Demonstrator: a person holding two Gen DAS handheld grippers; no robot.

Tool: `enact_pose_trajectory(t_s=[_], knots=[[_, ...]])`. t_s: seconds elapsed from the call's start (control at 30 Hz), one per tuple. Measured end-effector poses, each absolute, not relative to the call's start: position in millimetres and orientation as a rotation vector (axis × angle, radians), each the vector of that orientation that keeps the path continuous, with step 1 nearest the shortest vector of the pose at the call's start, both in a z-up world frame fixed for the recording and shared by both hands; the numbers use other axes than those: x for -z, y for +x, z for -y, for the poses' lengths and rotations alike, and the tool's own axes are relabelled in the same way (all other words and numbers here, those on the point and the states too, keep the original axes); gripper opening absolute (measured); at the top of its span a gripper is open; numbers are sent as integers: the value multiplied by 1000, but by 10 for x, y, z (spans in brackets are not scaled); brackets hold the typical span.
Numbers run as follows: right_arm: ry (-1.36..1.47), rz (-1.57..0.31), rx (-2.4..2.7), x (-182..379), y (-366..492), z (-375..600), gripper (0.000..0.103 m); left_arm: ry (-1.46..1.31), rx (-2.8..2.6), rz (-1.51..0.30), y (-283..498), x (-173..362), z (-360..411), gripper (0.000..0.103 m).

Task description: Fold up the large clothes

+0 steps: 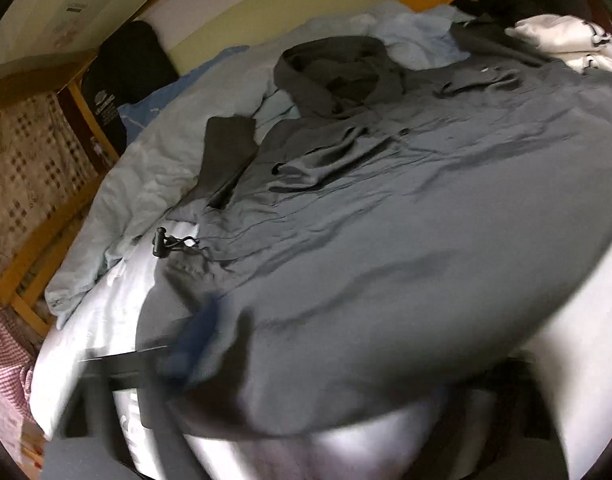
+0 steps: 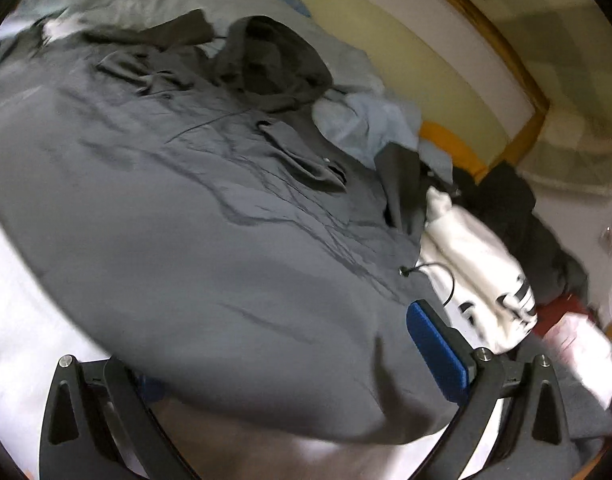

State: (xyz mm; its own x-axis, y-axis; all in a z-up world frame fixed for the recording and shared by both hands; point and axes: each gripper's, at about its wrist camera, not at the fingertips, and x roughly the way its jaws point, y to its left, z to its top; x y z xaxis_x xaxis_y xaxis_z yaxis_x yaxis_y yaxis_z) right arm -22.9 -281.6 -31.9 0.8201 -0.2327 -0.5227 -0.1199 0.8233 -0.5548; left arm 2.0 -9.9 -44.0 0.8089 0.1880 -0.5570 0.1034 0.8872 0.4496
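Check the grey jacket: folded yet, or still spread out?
Spread out. The grey jacket lies open across the bed, hood and body unfolded.

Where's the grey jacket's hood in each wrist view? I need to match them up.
Left wrist: hood top centre, above the spread grey jacket.
Right wrist: hood top centre, slightly left.
Shared landmark: the white garment beside the jacket.

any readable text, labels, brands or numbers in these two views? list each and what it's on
Nothing reads legibly in either view.
White print on the black bag by the bed frame: too blurred.
Dark label on the pale panel at upper left: too small and blurred.
Black bars on the white garment: a stripe pattern or logo, no letters legible.
Grey jacket: no print visible.
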Motion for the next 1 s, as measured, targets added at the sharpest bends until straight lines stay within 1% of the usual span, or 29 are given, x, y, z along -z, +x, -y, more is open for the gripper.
enact_pose_trajectory(t_s=[0.03, 0.07, 0.1, 0.17, 0.2, 0.23, 0.37, 0.53, 0.57, 0.63, 0.67, 0.7, 0.73, 0.77, 0.8, 0.83, 0.87, 0.93, 1.0], knots=[[-612, -615, 59, 326, -229, 2823, 69, 510, -71, -637, 40, 459, 108, 23], [-625, -631, 55, 355, -217, 2825, 47, 536, -94, -626, 34, 470, 123, 16], [-651, -636, 82, 389, -215, 2818, 27, 558, -106, -611, -2, 466, 147, 13], [-688, -597, 88, 408, -319, 2794, 22, 576, -130, -581, -130, 409, 170, 10], [-697, -584, 93, 408, -371, 2783, 18, 577, -142, -570, -194, 374, 157, 9], [-706, -559, 96, 387, -458, 2778, 16, 571, -147, -562, -287, 325, 141, 9], [-721, -508, 73, 224, -935, 2765, 15, 549, -135, -567, -743, 158, 61, 8], [-707, -556, 26, 183, -1550, 2728, 15, 513, -97, -664, -1174, 170, -58, 11], [-700, -569, 25, 188, -1584, 2735, 15, 521, -97, -681, -1208, 190, -67, 14], [-695, -595, 31, 203, -1598, 2736, 16, 540, -104, -685, -1187, 203, -67, 18], [-686, -596, 34, 190, -1568, 2748, 16, 543, -112, -682, -1157, 194, -71, 24], [-664, -594, 37, 155, -1523, 2770, 17, 542, -123, -681, -1121, 177, -83, 29], [-646, -595, 38, 138, -1499, 2780, 17, 533, -134, -681, -1084, 146, -100, 37], [-606, -602, 35, 66, -1438, 2816, 20, 512, -144, -682, -1037, 91, -137, 44], [-575, -603, 32, 4, -1398, 2854, 24, 490, -147, -685, -1012, 43, -160, 46], [-552, -599, 32, -45, -1364, 2891, 32, 461, -144, -690, -961, -24, -209, 50], [-525, -590, 41, -135, -1316, 2942, 38, 438, -137, -694, -913, -83, -242, 53], [-504, -577, 44, -254, -1228, 2995, 59, 415, -135, -692, -793, -170, -302, 57], [-487, -570, 32, -356, -1098, 3066, 67, 416, -138, -696, -619, -235, -340, 63]])
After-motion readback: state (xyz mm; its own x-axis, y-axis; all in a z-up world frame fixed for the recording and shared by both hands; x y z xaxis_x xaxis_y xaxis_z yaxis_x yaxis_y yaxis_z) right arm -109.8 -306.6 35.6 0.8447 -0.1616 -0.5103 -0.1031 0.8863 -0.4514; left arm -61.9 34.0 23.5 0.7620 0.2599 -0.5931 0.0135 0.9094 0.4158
